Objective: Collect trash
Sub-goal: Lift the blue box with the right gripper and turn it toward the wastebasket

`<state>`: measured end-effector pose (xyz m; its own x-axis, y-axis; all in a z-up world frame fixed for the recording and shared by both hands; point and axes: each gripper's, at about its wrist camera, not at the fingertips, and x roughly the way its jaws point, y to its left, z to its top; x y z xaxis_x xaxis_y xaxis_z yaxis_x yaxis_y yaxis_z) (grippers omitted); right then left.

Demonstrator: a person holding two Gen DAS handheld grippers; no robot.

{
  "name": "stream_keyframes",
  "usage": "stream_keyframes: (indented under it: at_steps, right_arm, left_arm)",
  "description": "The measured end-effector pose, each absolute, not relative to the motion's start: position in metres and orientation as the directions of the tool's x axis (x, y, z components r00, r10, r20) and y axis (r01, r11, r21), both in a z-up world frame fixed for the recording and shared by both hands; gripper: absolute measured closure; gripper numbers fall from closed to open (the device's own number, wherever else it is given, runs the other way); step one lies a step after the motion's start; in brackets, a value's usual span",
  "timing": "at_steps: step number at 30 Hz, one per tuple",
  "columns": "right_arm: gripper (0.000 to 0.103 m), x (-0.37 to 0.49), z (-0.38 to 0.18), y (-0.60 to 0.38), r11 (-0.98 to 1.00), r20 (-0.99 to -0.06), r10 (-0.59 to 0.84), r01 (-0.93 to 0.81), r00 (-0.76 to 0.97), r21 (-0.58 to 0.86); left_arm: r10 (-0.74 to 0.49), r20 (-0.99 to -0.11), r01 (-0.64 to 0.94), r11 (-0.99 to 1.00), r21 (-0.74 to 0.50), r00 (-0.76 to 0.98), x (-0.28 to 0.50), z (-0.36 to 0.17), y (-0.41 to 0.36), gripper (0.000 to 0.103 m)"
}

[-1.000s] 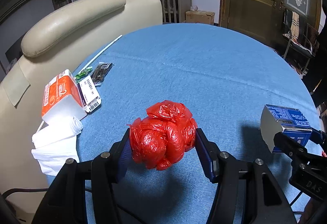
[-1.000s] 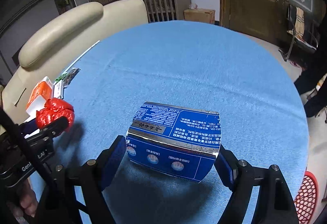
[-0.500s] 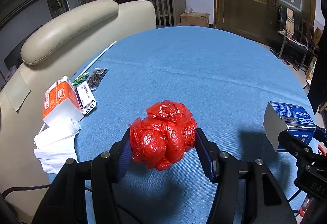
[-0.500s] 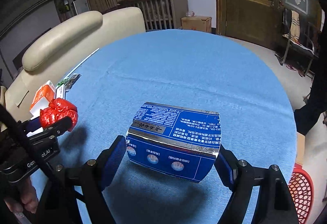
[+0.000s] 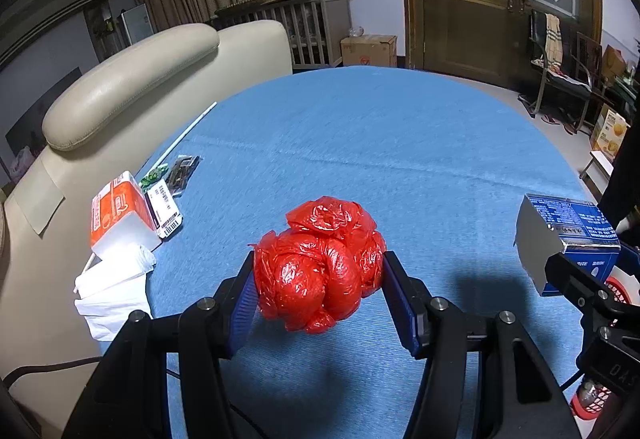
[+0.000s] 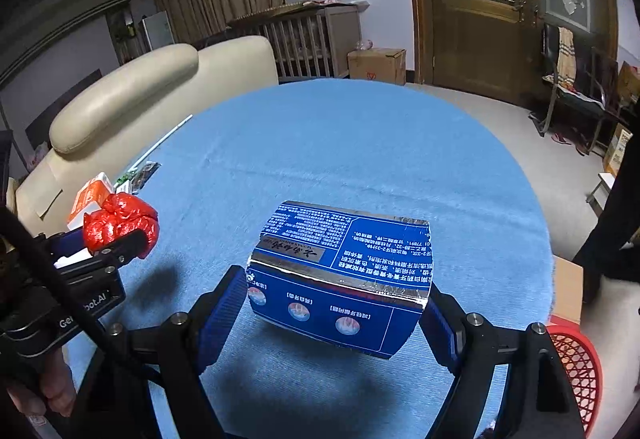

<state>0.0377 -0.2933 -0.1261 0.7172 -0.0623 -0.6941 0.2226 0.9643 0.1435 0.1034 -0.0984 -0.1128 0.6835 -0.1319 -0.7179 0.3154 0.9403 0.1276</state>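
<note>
My left gripper (image 5: 320,279) is shut on a crumpled red plastic bag (image 5: 320,263) and holds it above the round blue table (image 5: 360,143). My right gripper (image 6: 340,299) is shut on a blue carton (image 6: 340,271) with a torn silver edge, also lifted off the table. The carton shows at the right of the left wrist view (image 5: 568,239). The red bag shows at the left of the right wrist view (image 6: 120,223). A red mesh basket (image 6: 576,375) stands on the floor past the table's right edge.
An orange tissue pack (image 5: 120,215), a white plastic bag (image 5: 116,287), a barcode label (image 5: 164,207), small dark wrappers (image 5: 182,169) and a white straw (image 5: 188,131) lie at the table's left edge. A cream sofa (image 5: 132,87) stands behind it.
Both grippers have risen and pulled back a little with their loads still held. The red basket has come into the right wrist view.
</note>
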Motion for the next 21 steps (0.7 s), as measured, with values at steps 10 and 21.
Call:
stream_keyframes:
  at_steps: [10,21]
  right_arm:
    - [0.020,0.015,-0.115,-0.306,0.956,-0.670,-0.092,0.253,0.737,0.148]
    - [0.030,0.005,-0.123,-0.323,0.945,-0.686,-0.088,0.279,0.722,0.173]
  left_arm:
    - [-0.166,-0.709,0.351,0.928,0.123,0.686,0.083,-0.102,-0.115,0.042]
    - [-0.177,-0.718,0.373,0.919,0.124,0.674,0.072,-0.106,-0.123,0.042]
